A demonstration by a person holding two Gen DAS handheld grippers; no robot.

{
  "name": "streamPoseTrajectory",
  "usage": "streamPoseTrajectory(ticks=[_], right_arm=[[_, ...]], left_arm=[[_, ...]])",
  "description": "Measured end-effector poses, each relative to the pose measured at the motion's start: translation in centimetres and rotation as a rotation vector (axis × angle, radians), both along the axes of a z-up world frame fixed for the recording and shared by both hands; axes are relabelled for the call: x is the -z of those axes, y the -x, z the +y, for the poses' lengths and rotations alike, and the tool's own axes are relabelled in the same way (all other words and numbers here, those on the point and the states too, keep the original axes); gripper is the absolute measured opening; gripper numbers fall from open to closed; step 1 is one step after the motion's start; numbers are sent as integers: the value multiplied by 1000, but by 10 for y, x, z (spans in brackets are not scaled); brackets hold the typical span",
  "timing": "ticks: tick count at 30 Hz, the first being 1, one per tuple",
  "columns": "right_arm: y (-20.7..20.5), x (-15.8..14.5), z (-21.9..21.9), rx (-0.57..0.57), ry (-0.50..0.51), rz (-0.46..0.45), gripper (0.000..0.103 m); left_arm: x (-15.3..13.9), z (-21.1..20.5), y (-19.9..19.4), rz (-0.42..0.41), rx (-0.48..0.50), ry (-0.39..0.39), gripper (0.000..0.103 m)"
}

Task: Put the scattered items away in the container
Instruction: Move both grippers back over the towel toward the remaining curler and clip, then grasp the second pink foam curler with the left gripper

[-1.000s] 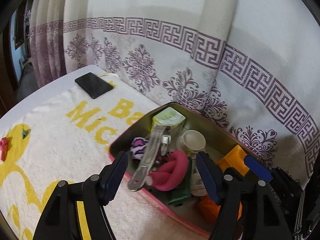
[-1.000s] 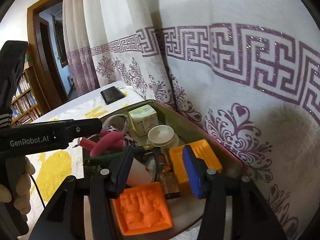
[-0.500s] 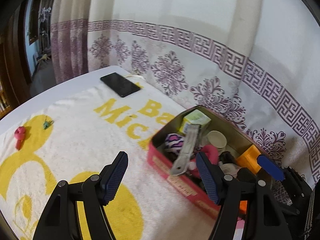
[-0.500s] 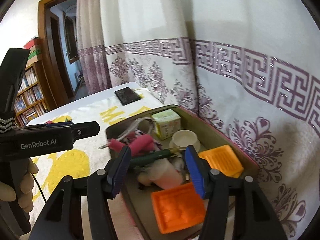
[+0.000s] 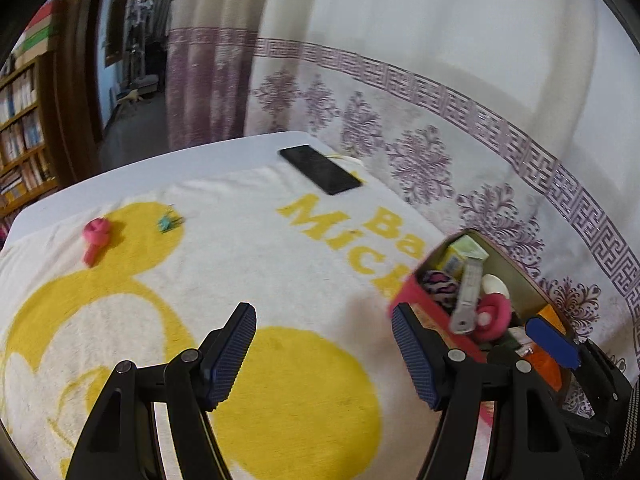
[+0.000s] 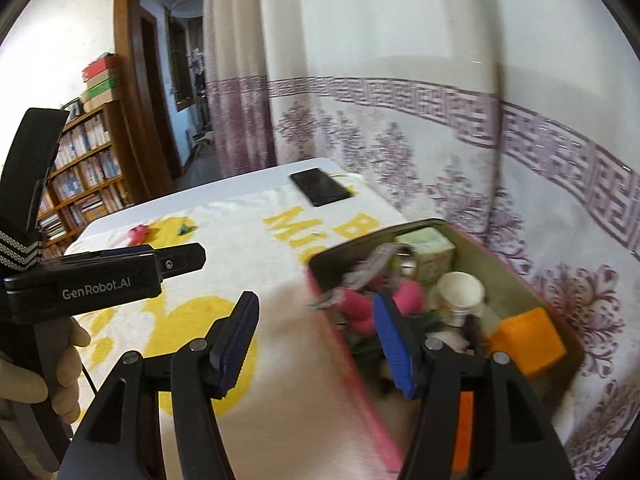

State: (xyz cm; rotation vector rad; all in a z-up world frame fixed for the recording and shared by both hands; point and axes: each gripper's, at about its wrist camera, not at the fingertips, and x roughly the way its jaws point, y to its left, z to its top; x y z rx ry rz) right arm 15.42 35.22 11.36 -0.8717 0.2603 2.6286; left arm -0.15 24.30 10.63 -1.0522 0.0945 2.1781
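Note:
A red-sided tin container point(image 5: 416, 300) point(image 6: 516, 276) sits at the right of the towel, packed with a green carton, white cup, pink roll, metal strip and orange blocks. A pink toy point(image 5: 95, 236) point(image 6: 138, 233) and a small teal clip point(image 5: 166, 222) point(image 6: 185, 229) lie loose on the towel at the far left. My left gripper point(image 5: 322, 354) is open and empty above the towel, left of the container. My right gripper point(image 6: 316, 338) is open and empty over the container's near-left edge.
A black phone point(image 5: 320, 169) point(image 6: 322, 187) lies at the towel's far edge by the patterned curtain point(image 5: 460, 132). The white and yellow towel point(image 5: 248, 272) covers the table. A bookshelf point(image 6: 80, 176) and a doorway stand at the left.
Both grippers have pulled back and swung left, away from the container. The container now sits at the right of both views, and the pink toy and clip have come into view.

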Motion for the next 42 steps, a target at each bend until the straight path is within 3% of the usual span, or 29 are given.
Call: streamPoseTrajectory(ticks=[19, 42], right_arm=[[88, 36, -64, -202, 73, -113, 67], [115, 76, -49, -212, 145, -169, 69]], left_arm=[[39, -134, 110, -85, -355, 42, 72], [94, -114, 231, -123, -473, 179, 72]])
